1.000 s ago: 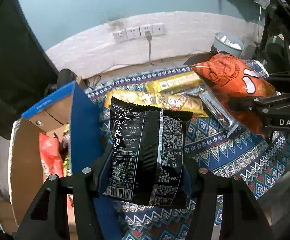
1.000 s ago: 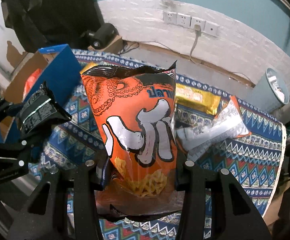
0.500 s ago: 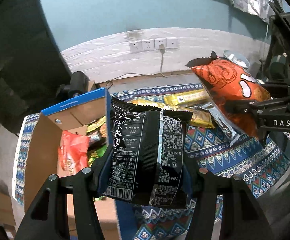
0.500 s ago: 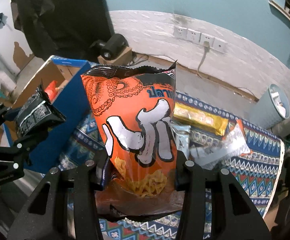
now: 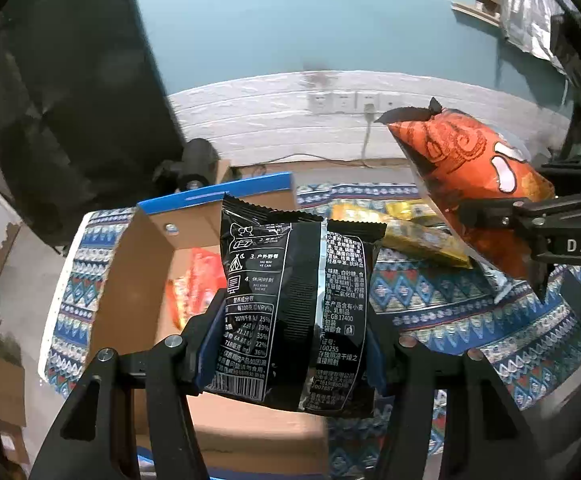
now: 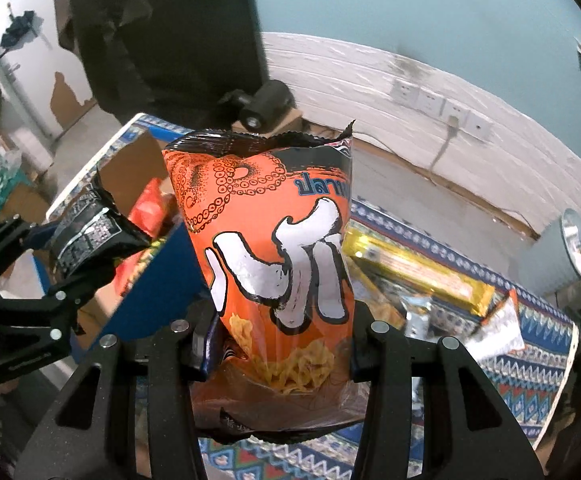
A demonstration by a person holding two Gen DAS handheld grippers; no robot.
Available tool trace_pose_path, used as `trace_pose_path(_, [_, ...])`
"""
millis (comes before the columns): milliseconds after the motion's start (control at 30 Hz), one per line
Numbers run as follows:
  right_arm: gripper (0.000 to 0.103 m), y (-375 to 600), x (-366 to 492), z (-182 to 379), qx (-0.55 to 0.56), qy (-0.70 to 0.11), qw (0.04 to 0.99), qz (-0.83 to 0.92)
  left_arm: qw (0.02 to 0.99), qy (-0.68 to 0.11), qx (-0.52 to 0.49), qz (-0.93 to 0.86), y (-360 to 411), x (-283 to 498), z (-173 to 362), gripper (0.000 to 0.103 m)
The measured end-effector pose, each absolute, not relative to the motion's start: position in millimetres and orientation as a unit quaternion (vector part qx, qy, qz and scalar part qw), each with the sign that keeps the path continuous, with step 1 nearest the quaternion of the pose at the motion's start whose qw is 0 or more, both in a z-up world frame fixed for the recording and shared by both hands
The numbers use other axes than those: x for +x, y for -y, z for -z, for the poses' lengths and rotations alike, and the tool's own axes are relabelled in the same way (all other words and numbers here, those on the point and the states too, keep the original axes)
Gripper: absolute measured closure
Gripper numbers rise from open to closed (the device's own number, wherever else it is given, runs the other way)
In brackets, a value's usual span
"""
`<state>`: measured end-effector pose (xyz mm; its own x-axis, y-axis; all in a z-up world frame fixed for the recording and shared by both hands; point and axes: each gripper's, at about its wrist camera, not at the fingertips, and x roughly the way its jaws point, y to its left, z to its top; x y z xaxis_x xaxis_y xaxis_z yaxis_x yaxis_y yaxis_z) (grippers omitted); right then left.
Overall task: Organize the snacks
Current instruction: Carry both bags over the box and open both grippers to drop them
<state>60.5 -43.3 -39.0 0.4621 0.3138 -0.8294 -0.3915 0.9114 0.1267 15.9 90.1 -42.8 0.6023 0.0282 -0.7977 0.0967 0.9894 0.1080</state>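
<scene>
Left gripper (image 5: pixel 290 344) clamps the black packet (image 5: pixel 290 312) at frame centre, cardboard box (image 5: pixel 138 280) lower left; right gripper (image 6: pixel 278 348) squeezes the orange chip bag (image 6: pixel 266 248), centre frame

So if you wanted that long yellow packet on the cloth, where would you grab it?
Probably across the narrow middle of the yellow packet, coming from above: it lies flat on the patterned cloth, long and slim, so the jaws can span its width, not its length.
</scene>
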Motion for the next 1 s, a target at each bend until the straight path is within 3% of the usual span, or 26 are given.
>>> trace_pose_path(1000, [0.058,-132,93,57,-0.093,-0.495,0.814,-0.291,0.876,-0.467,-0.001,-0.118,-222,14,64,0.043])
